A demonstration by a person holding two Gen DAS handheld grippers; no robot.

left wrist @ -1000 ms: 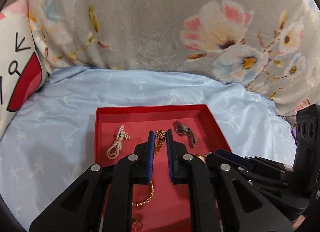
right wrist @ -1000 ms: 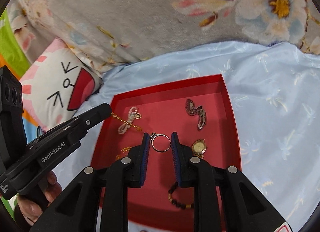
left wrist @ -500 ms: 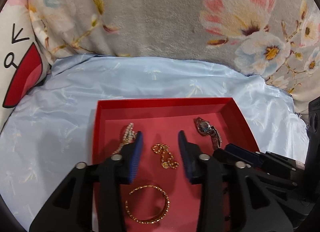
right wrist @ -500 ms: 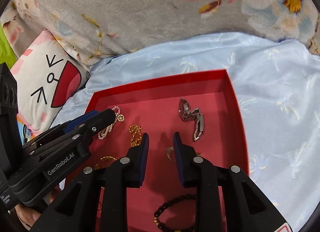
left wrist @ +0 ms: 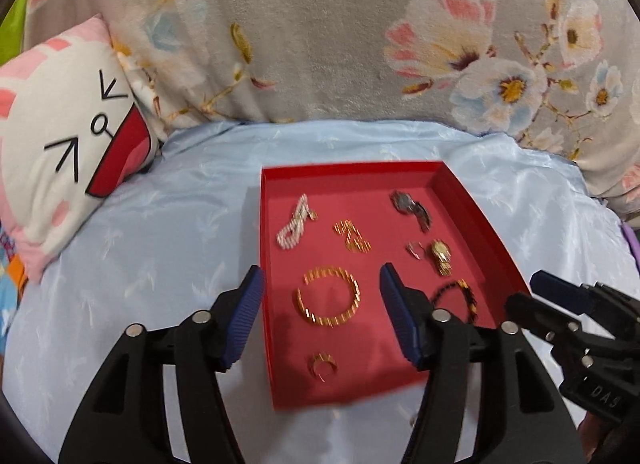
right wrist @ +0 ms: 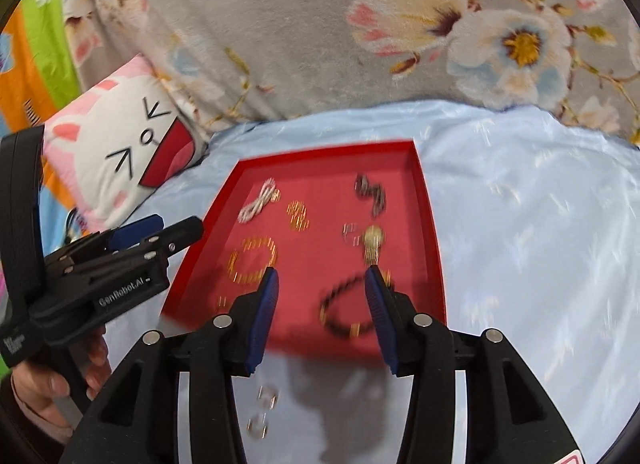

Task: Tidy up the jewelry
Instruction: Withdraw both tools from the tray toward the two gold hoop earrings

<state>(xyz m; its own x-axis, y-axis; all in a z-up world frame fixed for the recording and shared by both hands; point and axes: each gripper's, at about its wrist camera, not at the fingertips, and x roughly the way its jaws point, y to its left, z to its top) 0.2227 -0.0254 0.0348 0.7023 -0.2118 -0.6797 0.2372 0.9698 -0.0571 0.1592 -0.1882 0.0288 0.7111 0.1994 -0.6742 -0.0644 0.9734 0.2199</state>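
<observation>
A red tray (left wrist: 472, 207) (right wrist: 428, 215) lies on a light blue sheet. In it are a pearl piece (left wrist: 294, 221), a gold chain (left wrist: 352, 238), a gold bangle (left wrist: 328, 298), a small gold ring (left wrist: 322, 364), a silver watch (left wrist: 412, 205), a gold watch (left wrist: 440, 256) and a dark bead bracelet (right wrist: 344, 312). My left gripper (left wrist: 322, 320) is open and empty above the tray's near left part. My right gripper (right wrist: 320, 312) is open and empty above the tray's near edge. Two small silver rings (right wrist: 262, 410) lie on the sheet outside the tray.
A grey floral blanket (left wrist: 320, 43) rises behind the sheet. A white and pink cat-face pillow (left wrist: 64, 135) lies at the left. The right gripper shows at the right of the left wrist view (left wrist: 580, 328); the left gripper shows at the left of the right wrist view (right wrist: 100, 264).
Both grippers have pulled back from the tray and opened wide. The right one let go of a silver ring, which now lies in the tray by the gold watch.
</observation>
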